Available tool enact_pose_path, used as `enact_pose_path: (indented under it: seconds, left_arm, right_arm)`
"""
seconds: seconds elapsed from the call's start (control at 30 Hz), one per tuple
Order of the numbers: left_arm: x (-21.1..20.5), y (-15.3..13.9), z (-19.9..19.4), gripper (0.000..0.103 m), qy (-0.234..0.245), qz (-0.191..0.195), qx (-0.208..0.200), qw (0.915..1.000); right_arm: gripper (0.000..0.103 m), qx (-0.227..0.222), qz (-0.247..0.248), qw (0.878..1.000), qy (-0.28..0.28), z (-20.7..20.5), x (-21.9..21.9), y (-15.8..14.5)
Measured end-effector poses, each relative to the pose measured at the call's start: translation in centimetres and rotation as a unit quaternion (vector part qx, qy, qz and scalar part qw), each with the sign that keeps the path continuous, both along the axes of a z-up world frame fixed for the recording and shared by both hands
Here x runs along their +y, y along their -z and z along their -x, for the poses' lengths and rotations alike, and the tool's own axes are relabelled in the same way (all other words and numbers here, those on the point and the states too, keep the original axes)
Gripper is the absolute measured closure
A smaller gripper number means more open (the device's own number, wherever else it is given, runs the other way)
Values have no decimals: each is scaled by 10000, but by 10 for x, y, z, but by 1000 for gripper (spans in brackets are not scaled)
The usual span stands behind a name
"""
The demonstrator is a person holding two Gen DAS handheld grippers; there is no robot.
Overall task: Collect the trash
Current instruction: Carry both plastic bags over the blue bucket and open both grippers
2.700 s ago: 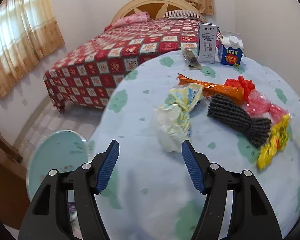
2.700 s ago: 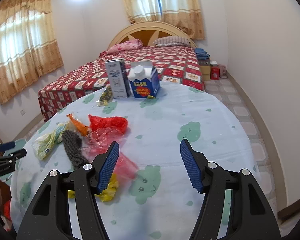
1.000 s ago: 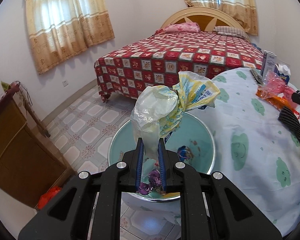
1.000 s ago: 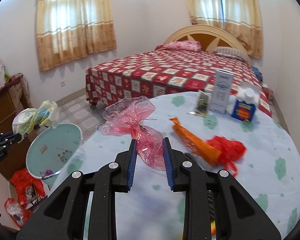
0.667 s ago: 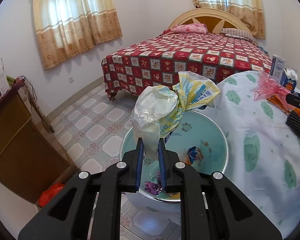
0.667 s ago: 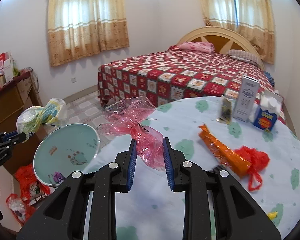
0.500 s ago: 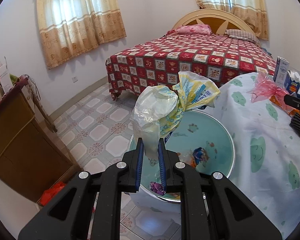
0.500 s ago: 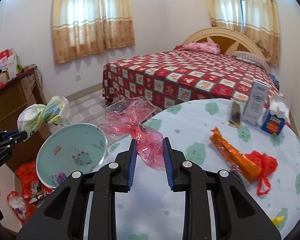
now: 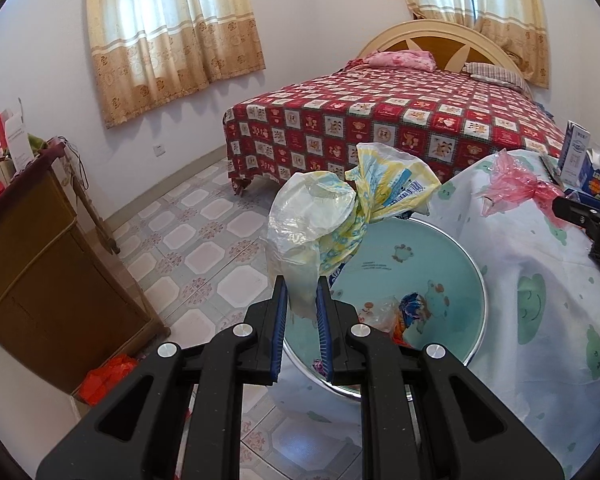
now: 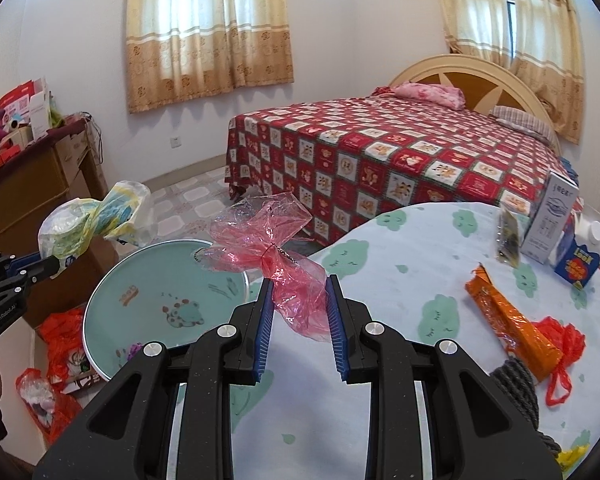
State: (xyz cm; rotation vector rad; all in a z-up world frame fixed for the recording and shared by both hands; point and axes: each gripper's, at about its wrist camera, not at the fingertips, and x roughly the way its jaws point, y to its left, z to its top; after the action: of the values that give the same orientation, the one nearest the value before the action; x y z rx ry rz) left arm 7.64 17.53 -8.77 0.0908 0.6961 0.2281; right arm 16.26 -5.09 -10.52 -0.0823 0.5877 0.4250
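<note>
Clamped on a knotted yellow-and-white plastic bag (image 9: 340, 216), my left gripper (image 9: 301, 308) hovers above the round teal bin (image 9: 452, 344); releasing off-centre risks it missing.

1. Plastic bag (image 9: 340, 216): translucent white with yellow and blue print.
2. Knotted bag (image 10: 276, 260): clear pink.
3. Bin (image 9: 452, 264), at 5 o'clock in the left view: pale teal with cartoon figures.
4. Tablecloth (image 10: 420, 264): light blue with green cloud shapes.
5. Wrapper (image 10: 512, 320): orange.
6. Bedspread (image 10: 400, 160), at 1 o'clock: red with white picture squares.
7. Curtains (image 10: 208, 32): cream above a tan patterned band.
</note>
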Motion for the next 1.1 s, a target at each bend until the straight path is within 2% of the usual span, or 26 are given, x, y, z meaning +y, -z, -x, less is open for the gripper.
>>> enact_pose_path:
  seconds: [1.1]
  left_arm:
    - [3, 2, -2, 88, -23, 56, 18, 10000]
  right_arm:
    - [76, 8, 64, 9997, -230, 5, 20, 2]
